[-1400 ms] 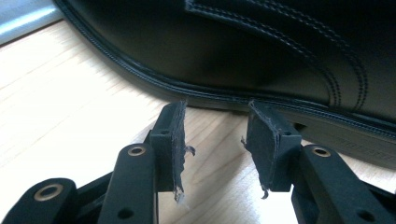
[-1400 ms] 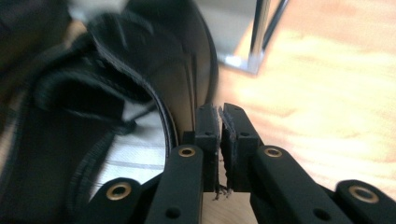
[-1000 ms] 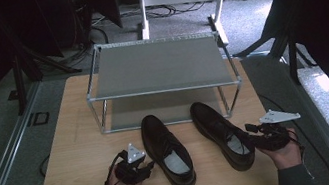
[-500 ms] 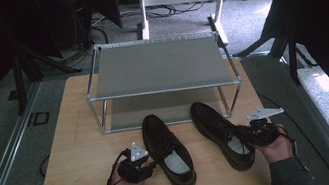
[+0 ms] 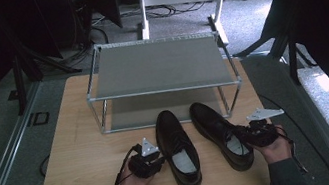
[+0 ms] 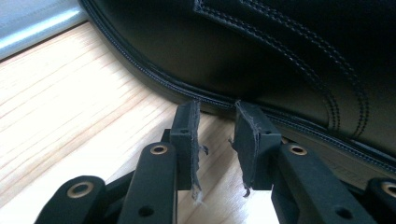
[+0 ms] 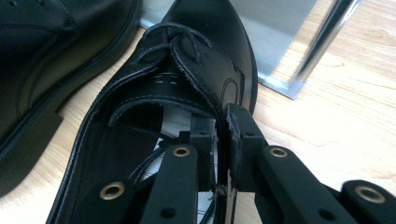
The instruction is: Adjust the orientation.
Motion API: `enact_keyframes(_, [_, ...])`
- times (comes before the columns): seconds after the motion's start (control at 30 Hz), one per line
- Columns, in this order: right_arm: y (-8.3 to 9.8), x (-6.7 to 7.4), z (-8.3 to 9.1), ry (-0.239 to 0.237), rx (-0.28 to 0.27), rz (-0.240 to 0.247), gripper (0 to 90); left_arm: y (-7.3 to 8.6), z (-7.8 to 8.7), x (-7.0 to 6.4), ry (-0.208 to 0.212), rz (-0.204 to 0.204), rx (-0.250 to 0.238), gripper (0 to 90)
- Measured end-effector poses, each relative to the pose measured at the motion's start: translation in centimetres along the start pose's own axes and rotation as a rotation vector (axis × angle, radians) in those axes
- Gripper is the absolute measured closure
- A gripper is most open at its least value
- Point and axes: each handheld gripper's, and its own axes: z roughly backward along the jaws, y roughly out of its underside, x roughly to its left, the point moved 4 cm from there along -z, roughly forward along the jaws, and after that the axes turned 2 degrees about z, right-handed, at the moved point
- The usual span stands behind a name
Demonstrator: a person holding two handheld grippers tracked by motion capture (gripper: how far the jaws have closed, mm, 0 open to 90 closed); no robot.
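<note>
Across the lower half of the high view, the wooden counter carries two black leather dress shoes side by side, toes toward a two-tier metal shoe rack at the frame's centre. Bare wood lies open at the lower left, while the shoes sit close to the counter's near edge and the rack's front rail.

The left shoe is smooth and glossy, with a stitched welt running along its sole; the right shoe shows laces, a pale insole and a thin, raw-edged collar. The rack's shelves are flat grey mesh on shiny tubes.

The left gripper has slid rightward since the earlier frame, up to the left shoe's side. Its jaws have just been closing, yet a gap remains and their tips only meet the welt, grasping nothing.

The right gripper sits at the right shoe's opening. Its jaws, released a second ago, have just been closing and now clench the shoe's side wall, one pad inside, one outside.
</note>
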Motion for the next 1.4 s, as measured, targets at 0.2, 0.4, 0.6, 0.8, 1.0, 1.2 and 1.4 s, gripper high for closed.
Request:
enact_keyframes(0.2, [-0.1,0.8,-0.3,-0.028,-0.001,0.008,81.9,-0.5,-0.7,-0.9,0.030,-0.016,0.001,72.5])
enact_keyframes(0.4, [-0.2,0.9,-0.3,-0.026,-0.006,0.003,81.9,-1.1,-1.4,-1.9,0.055,-0.037,0.005,72.6])
enact_keyframes(0.6, [-0.2,1.0,-0.4,-0.029,-0.012,-0.002,81.9,-1.4,-1.9,-2.6,0.065,-0.051,0.005,72.7])
enact_keyframes(0.8, [-0.2,1.0,-0.4,-0.028,-0.014,-0.002,81.9,-1.6,-2.0,-2.8,0.077,-0.049,0.007,72.9])
enact_keyframes(1.0, [-0.5,0.8,-0.7,-0.018,-0.024,-0.006,81.9,-2.2,-2.8,-4.1,0.107,-0.072,0.009,71.8])
enact_keyframes(1.2, [-0.9,0.4,-1.0,0.002,-0.037,-0.007,82.1,-2.4,-3.1,-4.5,0.117,-0.068,0.006,67.9])
enact_keyframes(1.4, [-0.8,0.1,-1.0,-0.006,-0.037,-0.012,82.1,-2.5,-3.3,-5.1,0.123,-0.087,0.015,67.2])
